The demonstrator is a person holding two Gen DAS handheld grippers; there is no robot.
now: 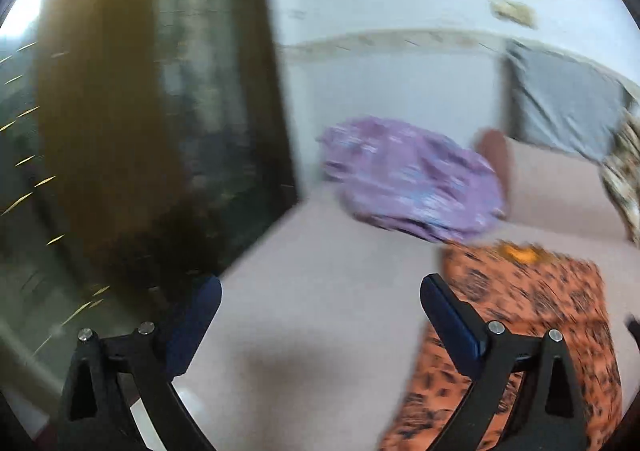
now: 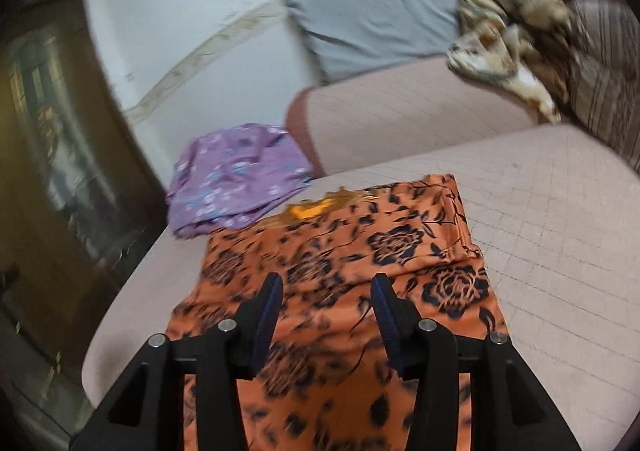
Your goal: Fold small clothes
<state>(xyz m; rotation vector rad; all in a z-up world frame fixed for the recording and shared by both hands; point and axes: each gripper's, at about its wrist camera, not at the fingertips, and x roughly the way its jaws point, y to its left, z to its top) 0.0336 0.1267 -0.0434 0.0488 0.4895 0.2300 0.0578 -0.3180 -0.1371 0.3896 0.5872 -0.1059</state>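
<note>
Right tool [image 2: 326, 305] agape – orange garment [image 2: 348, 271] | left tool [image 1: 320, 315] probably off-edge

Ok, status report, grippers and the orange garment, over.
Left gripper open, empty, over bare cushion. Right gripper open above orange floral garment, not gripping. Garment lies partly folded. Purple garment bunched beyond it, not obstructing.
</note>
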